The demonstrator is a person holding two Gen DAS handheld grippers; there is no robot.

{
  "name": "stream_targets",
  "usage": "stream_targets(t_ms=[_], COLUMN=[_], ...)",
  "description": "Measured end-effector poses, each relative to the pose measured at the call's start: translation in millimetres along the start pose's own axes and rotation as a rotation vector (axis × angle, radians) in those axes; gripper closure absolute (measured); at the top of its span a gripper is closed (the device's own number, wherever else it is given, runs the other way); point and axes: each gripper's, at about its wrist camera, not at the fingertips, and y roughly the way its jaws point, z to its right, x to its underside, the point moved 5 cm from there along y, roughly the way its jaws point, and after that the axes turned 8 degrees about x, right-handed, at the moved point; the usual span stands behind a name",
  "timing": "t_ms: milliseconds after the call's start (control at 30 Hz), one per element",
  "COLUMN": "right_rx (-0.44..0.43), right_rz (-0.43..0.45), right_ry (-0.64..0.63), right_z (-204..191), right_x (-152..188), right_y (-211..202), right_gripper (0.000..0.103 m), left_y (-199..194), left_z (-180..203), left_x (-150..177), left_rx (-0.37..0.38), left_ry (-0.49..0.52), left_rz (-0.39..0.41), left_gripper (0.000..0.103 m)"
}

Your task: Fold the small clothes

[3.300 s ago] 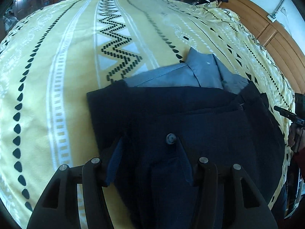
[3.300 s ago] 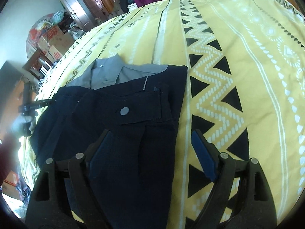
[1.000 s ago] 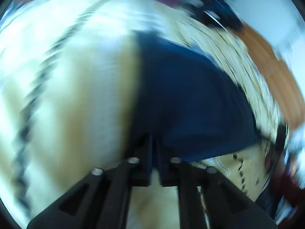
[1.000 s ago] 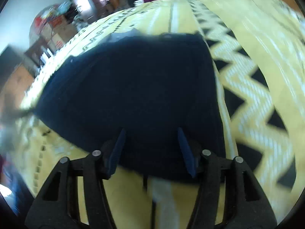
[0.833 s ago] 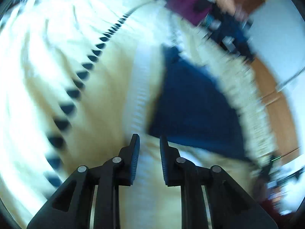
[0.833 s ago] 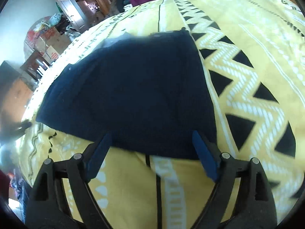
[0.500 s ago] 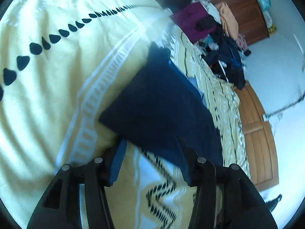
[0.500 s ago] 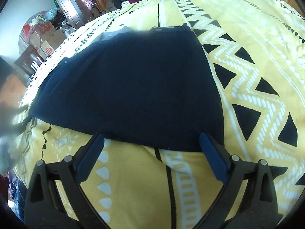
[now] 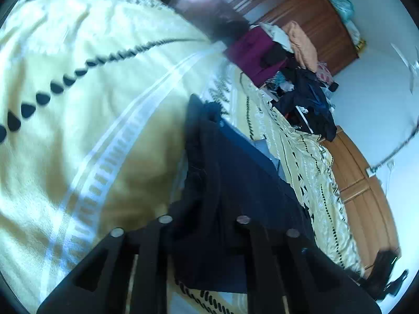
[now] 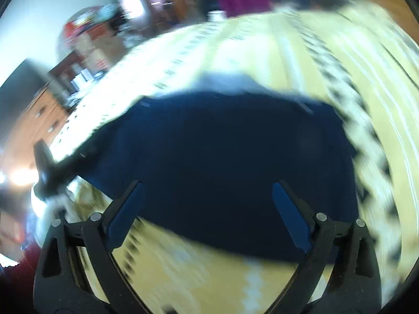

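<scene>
A dark navy garment (image 9: pixel 235 183) lies folded on the yellow patterned bedcover (image 9: pixel 78 130), with a strip of grey lining (image 9: pixel 264 146) showing at its far side. My left gripper (image 9: pixel 204 209) is at the garment's near corner, its fingers drawn close with dark cloth bunched between them. The tips are lost against the fabric. In the blurred right wrist view the same garment (image 10: pixel 222 144) spreads wide, grey collar (image 10: pixel 227 81) behind it. My right gripper (image 10: pixel 207 183) hovers over its near edge, open wide, blue pads (image 10: pixel 290 214) bare.
A wooden headboard (image 9: pixel 366 196) runs along the bed's right side. A heap of dark clothes (image 9: pixel 306 99) and a magenta item (image 9: pixel 248 52) sit at the far end before a wardrobe (image 9: pixel 301 18). Boxes and clutter (image 10: pixel 86 34) stand beyond the bed.
The garment's lower part was folded up over its front. My left gripper let go, swung round to the garment's corner and narrowed onto the cloth. The right gripper opened wide and is moving.
</scene>
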Motion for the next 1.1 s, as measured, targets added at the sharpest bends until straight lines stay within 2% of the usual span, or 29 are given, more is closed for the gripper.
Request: stream_targets(t_ms=[67,167,200,300,433,500,533,567,600,633,667,733,767,833,900,967,1100], right_rx=[-0.060,-0.167,-0.169,-0.145,-0.061,0.017,0.058,0.118,0.134,0.106,0.067,-0.022,-0.072,-0.149,-0.216,-0.243,-0.243], right_rz=[-0.009,-0.126,-0.172,-0.295,-0.478,-0.514,-0.521,-0.505,-0.485,-0.470,-0.462,-0.390,-0.334,-0.255,-0.162,-0.087,-0.024], right_ry=[-0.064,-0.134,-0.158,-0.246,-0.364,-0.443,-0.488,-0.520,-0.520,-0.497,-0.455,-0.391,-0.348,-0.257,-0.160,-0.077,0.020], right_z=[-37.7,-104.2,-121.5,-178.1,-236.8,-249.3,-251.5,-250.4,-247.4,-243.9,-238.9,-226.2,-213.1,-181.5,-137.2,-83.0,10.3], right_x=[-37.8,-90.7,-99.9,-120.2,-106.4,-91.1,-83.1,-78.5,-77.8,-78.7,-80.0,-85.7,-89.2,-94.9,-99.4,-100.7,-94.6], right_y=[23.1,85.1,105.6,162.7,227.9,250.0,258.3,264.5,265.2,263.6,258.6,233.4,212.0,175.2,131.9,90.7,41.3], right_gripper=[0.006,0.006,0.006,0.006,0.008,0.013,0.026,0.044,0.050,0.060,0.077,0.086,0.090,0.091,0.092,0.092,0.093], left_y=[-6.5,-4.9,-3.3,-1.9,-4.7,-3.7,-4.3,-2.8,-2.3,-0.9,-1.2,-1.5,-2.6,-6.5,-8.1,-6.6,20.1], left_z=[14.0,30.6,33.1,34.6,33.2,34.2,35.5,36.4,36.8,36.9,37.6,43.1,49.6,72.1,109.8,148.7,235.6], left_x=[0.3,3.9,4.7,5.5,8.9,9.6,12.0,13.1,13.6,14.3,15.3,15.5,15.5,18.2,24.8,35.2,74.3], left_rx=[-0.020,-0.031,-0.032,-0.033,-0.027,-0.029,-0.028,-0.026,-0.024,-0.021,-0.017,0.004,0.019,0.060,0.126,0.195,0.345], left_ry=[0.082,0.167,0.182,0.200,0.204,0.210,0.213,0.216,0.218,0.218,0.218,0.232,0.251,0.311,0.391,0.456,0.576], left_rz=[0.017,0.009,0.005,-0.001,-0.006,-0.007,-0.007,-0.010,-0.014,-0.019,-0.024,-0.034,-0.037,-0.048,-0.072,-0.098,-0.209], left_gripper=[0.091,0.091,0.091,0.091,0.091,0.091,0.091,0.091,0.091,0.091,0.091,0.091,0.091,0.091,0.091,0.091,0.091])
